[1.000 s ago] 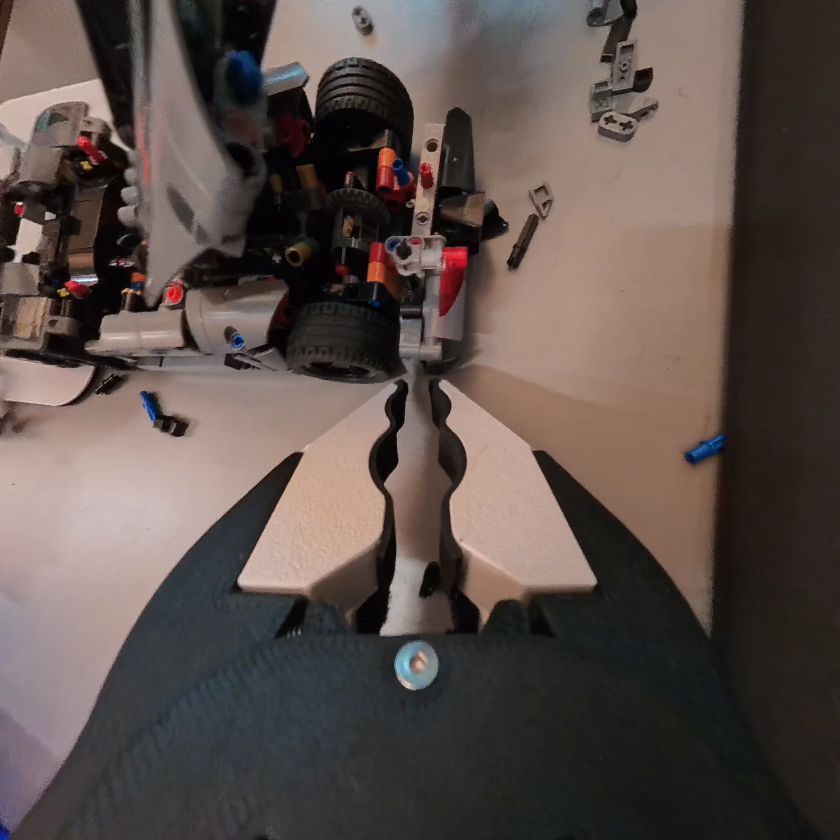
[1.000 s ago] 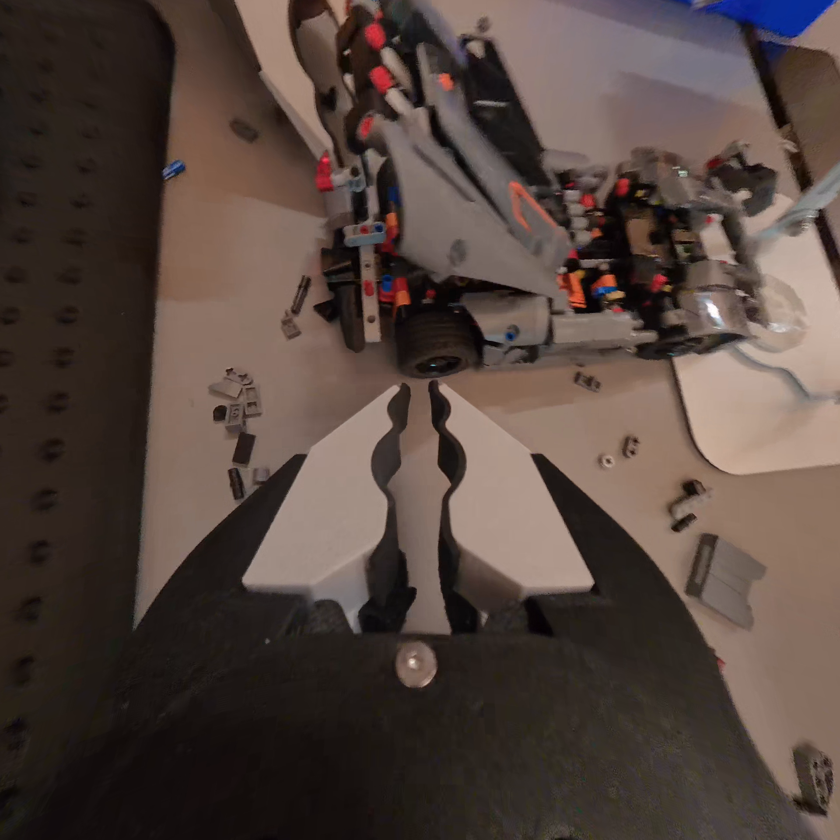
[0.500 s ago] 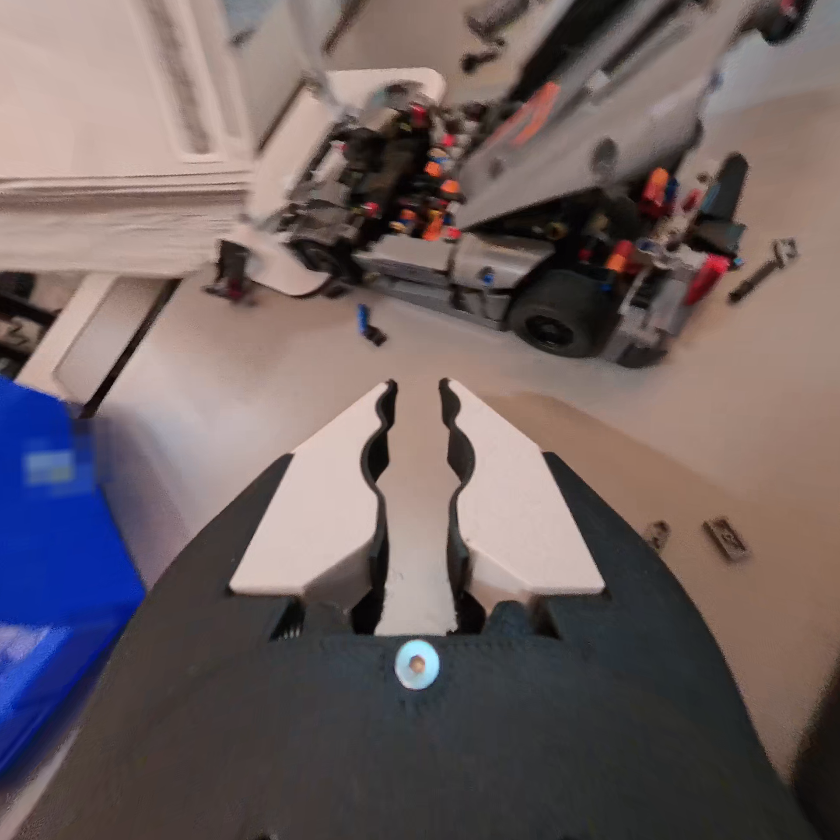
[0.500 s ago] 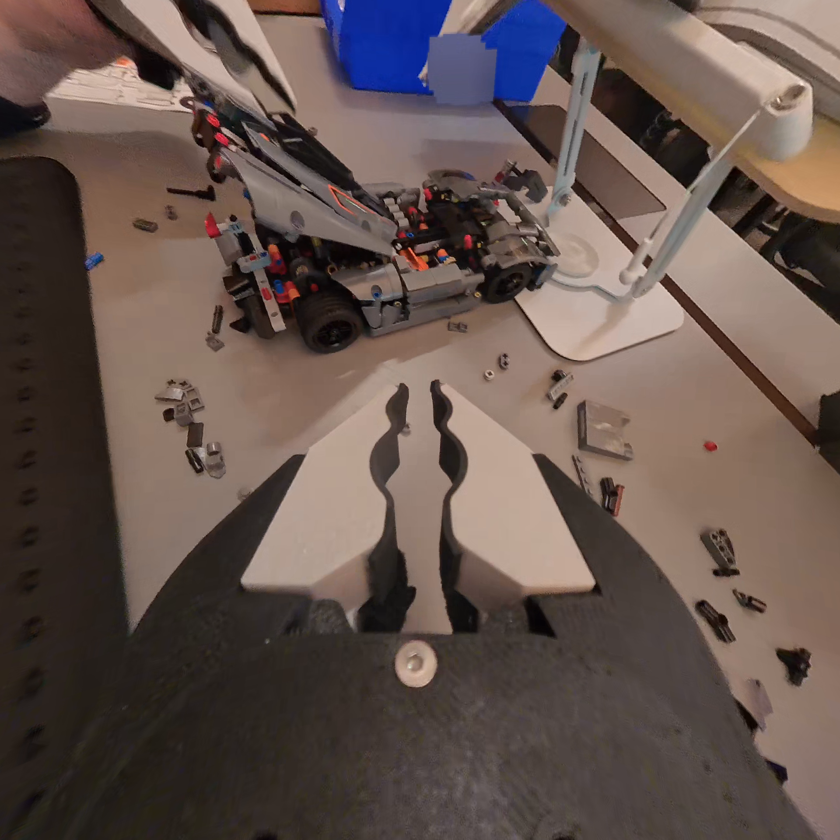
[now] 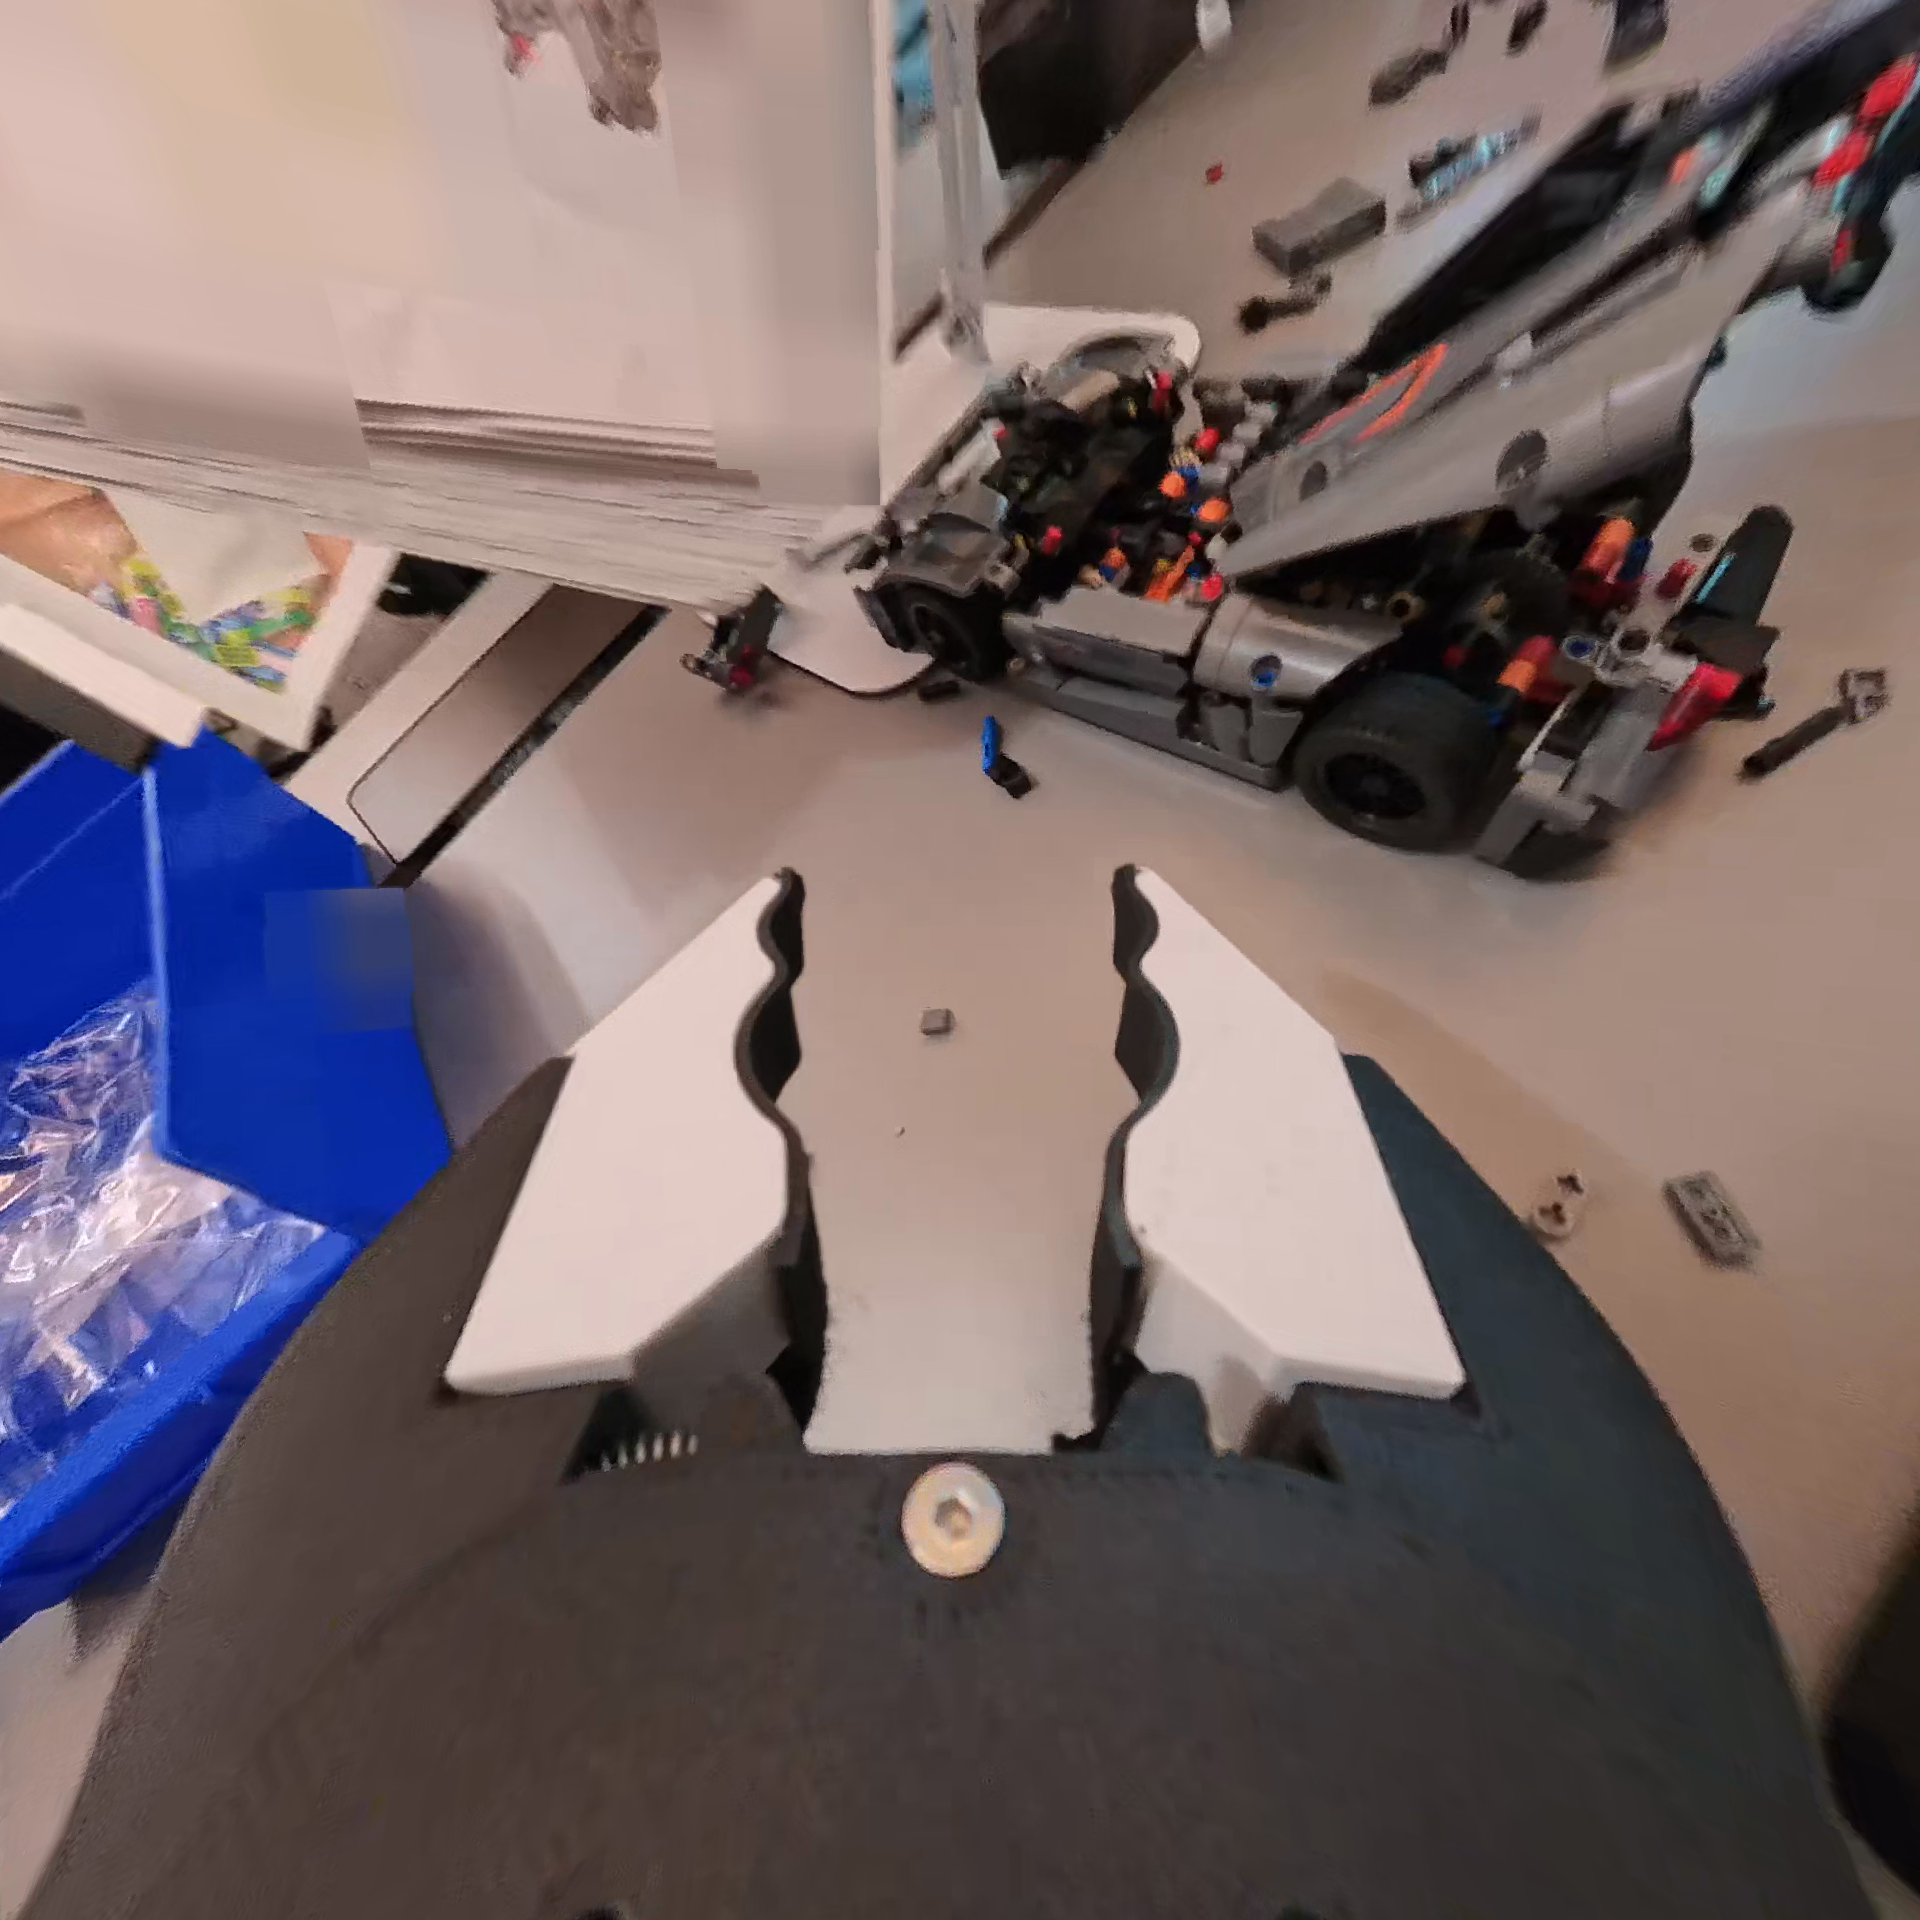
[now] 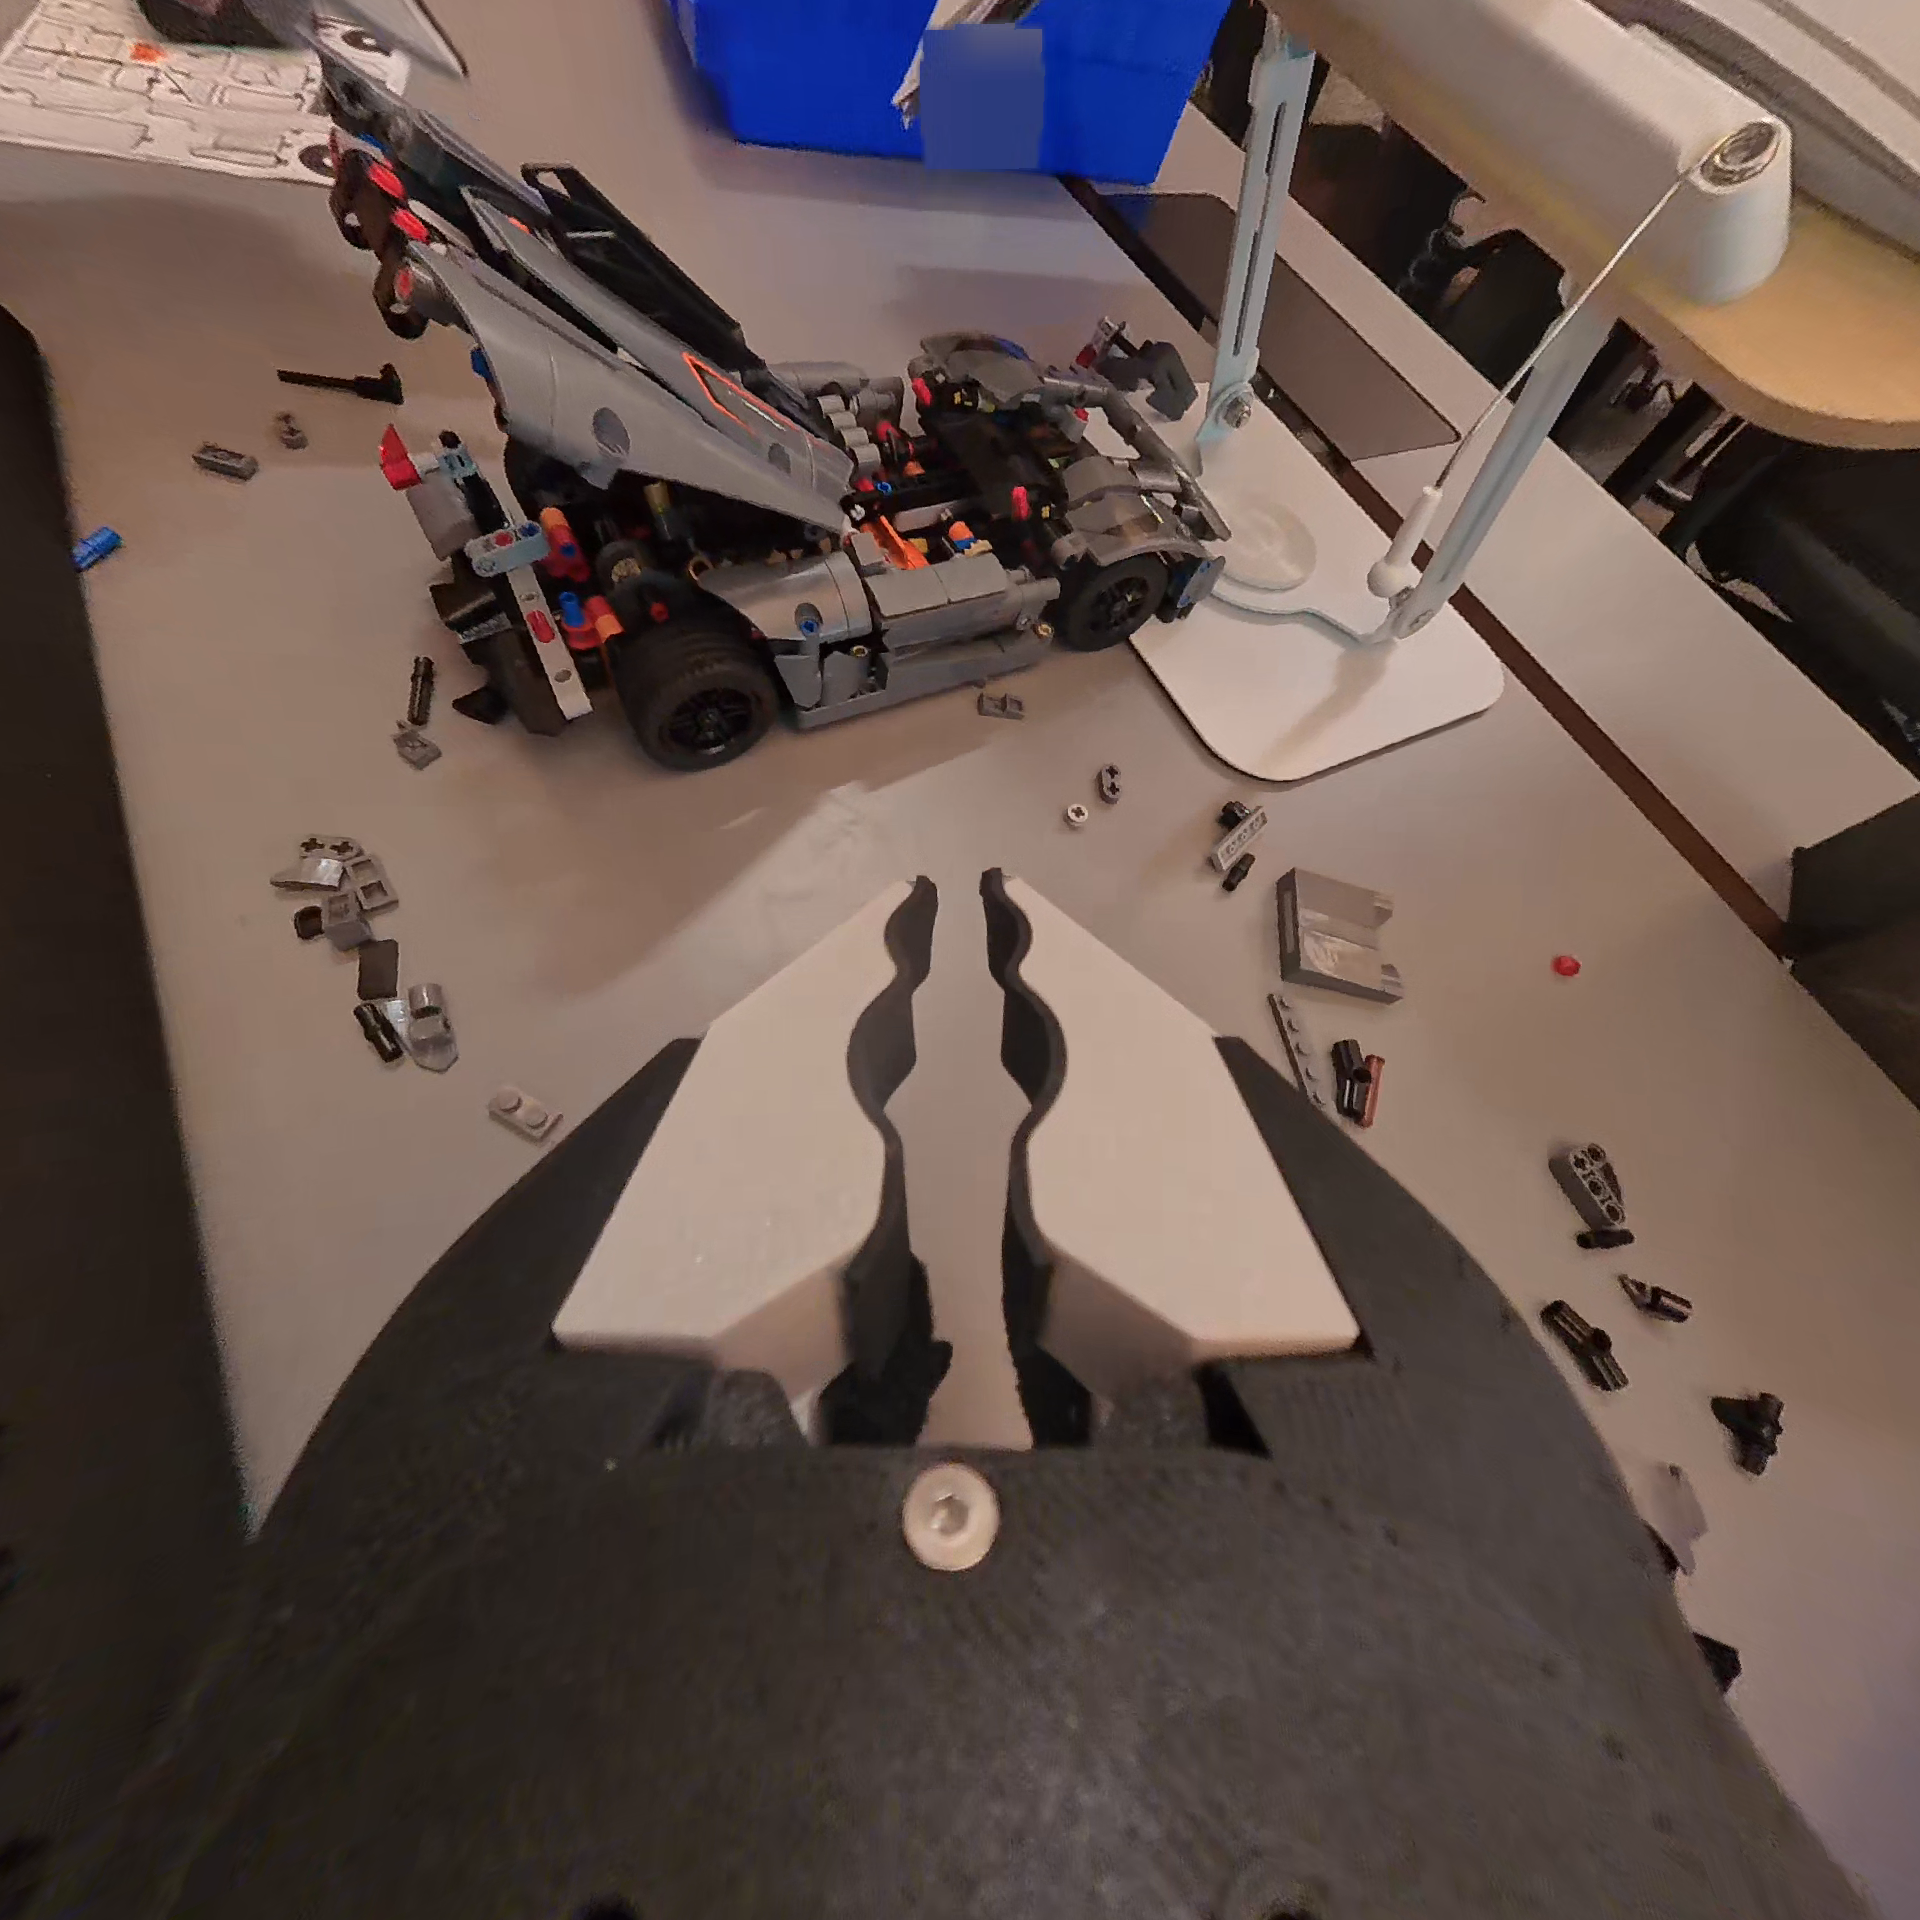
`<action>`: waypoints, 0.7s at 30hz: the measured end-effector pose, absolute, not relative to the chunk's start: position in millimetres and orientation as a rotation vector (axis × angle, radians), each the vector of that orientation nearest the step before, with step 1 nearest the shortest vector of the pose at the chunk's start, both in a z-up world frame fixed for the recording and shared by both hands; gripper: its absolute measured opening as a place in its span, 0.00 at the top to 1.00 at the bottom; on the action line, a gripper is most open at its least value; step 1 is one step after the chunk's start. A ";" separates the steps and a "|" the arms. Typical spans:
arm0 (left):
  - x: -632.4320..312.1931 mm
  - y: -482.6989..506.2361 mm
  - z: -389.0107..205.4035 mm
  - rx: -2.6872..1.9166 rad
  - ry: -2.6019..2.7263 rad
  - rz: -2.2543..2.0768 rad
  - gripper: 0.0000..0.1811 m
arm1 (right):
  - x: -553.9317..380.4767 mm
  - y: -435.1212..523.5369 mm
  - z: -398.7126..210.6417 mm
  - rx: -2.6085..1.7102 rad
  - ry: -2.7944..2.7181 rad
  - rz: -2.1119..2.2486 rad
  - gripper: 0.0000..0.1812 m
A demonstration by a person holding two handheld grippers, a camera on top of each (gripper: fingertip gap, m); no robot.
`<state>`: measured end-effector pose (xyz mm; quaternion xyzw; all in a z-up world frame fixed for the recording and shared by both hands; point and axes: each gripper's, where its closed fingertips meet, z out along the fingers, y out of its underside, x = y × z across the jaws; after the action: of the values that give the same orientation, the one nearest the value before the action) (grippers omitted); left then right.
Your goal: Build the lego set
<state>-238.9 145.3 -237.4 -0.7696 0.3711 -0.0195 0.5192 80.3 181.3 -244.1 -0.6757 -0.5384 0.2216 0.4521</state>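
A grey and black Lego car (image 6: pixel 790 561) with a raised rear cover stands on the pale table; in the left wrist view the car (image 5: pixel 1351 644) is at the upper right. My left gripper (image 5: pixel 956 883) is open and empty, held above the table, with a tiny grey piece (image 5: pixel 937 1022) lying between its fingers. My right gripper (image 6: pixel 951 883) has its jaws nearly closed with a narrow gap and holds nothing, some way in front of the car.
A blue bin (image 5: pixel 156 1039) with clear bags is at my left. A white lamp stand base (image 6: pixel 1340 665) touches the car's nose. Loose grey and black pieces (image 6: pixel 353 935) and a grey panel (image 6: pixel 1335 935) lie around. An instruction sheet (image 6: pixel 156 104) lies far left. A black mat (image 6: pixel 62 935) borders the table. One gripper's finger ends stand about 35 cm off the other's.
Both grippers have pulled back and risen from the car. My left gripper has swung left toward the blue bin and opened wide. My right gripper stays nearly closed.
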 end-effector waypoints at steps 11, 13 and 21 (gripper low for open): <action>-245.4 73.4 -93.4 -1.180 0.679 -0.553 0.62 | 111.9 187.1 -204.4 -1.583 -1.099 0.583 0.97; -242.0 74.5 -91.5 -1.203 0.682 -0.568 0.59 | 123.9 185.9 -196.1 -1.575 -1.057 0.571 0.95; -197.6 123.8 -114.0 -1.417 0.839 -0.489 0.37 | 181.8 182.6 -208.1 -1.755 -0.994 0.378 0.89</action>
<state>-197.6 123.8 -114.0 -0.6244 0.3698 -0.2157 0.6533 181.8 182.6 -208.1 -0.7315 -0.4141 0.1576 0.5183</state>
